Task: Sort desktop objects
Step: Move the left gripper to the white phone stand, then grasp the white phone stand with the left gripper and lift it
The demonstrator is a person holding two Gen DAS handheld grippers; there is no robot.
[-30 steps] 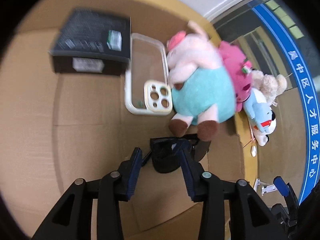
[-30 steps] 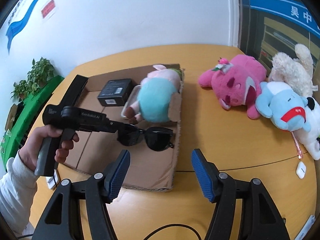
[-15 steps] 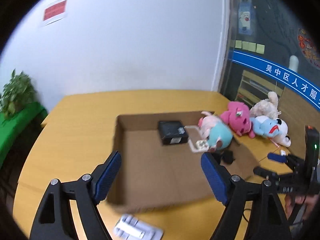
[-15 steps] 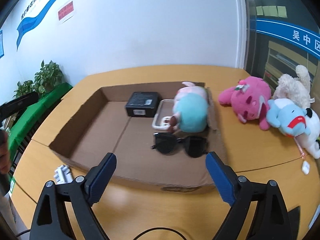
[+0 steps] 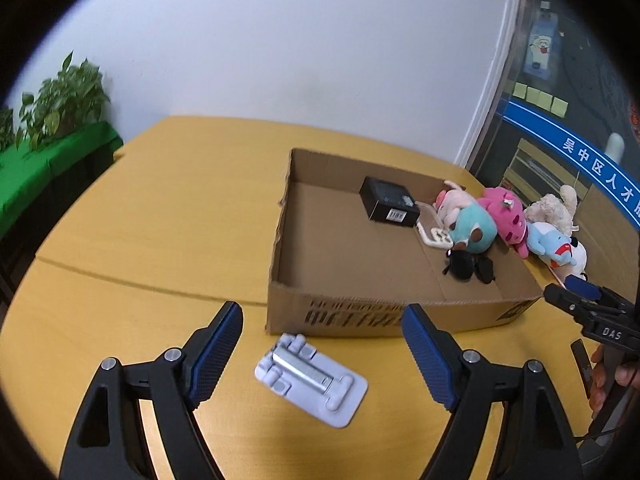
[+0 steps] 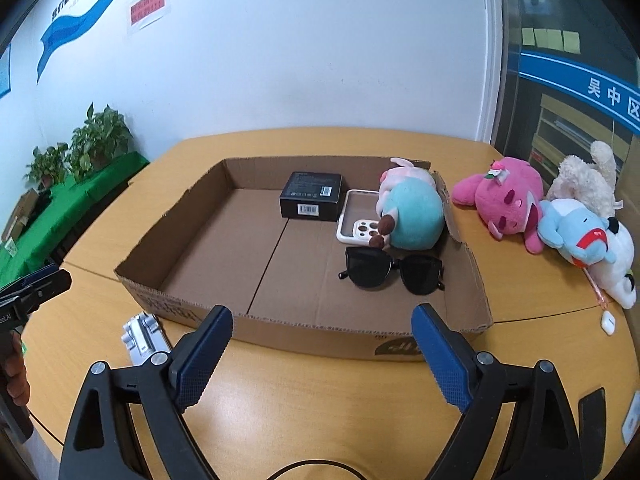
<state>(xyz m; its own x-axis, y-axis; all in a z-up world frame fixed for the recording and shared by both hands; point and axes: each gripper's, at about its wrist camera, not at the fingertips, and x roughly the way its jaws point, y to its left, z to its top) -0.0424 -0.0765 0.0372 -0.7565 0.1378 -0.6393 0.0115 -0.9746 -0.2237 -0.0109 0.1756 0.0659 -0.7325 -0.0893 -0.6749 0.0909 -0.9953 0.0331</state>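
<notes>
While tilted down at the table, both grippers' fingers (image 5: pixel 218 354) (image 6: pixel 202 358) gape wide, holding nothing

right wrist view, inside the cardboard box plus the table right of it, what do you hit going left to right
black box → phone case → teal plush → pink plush → blue plush

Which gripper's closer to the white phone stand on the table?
Left. The left gripper hangs open right over the phone stand, which lies between its fingers in view. The right gripper sits off to the side, facing the cardboard box.
</notes>
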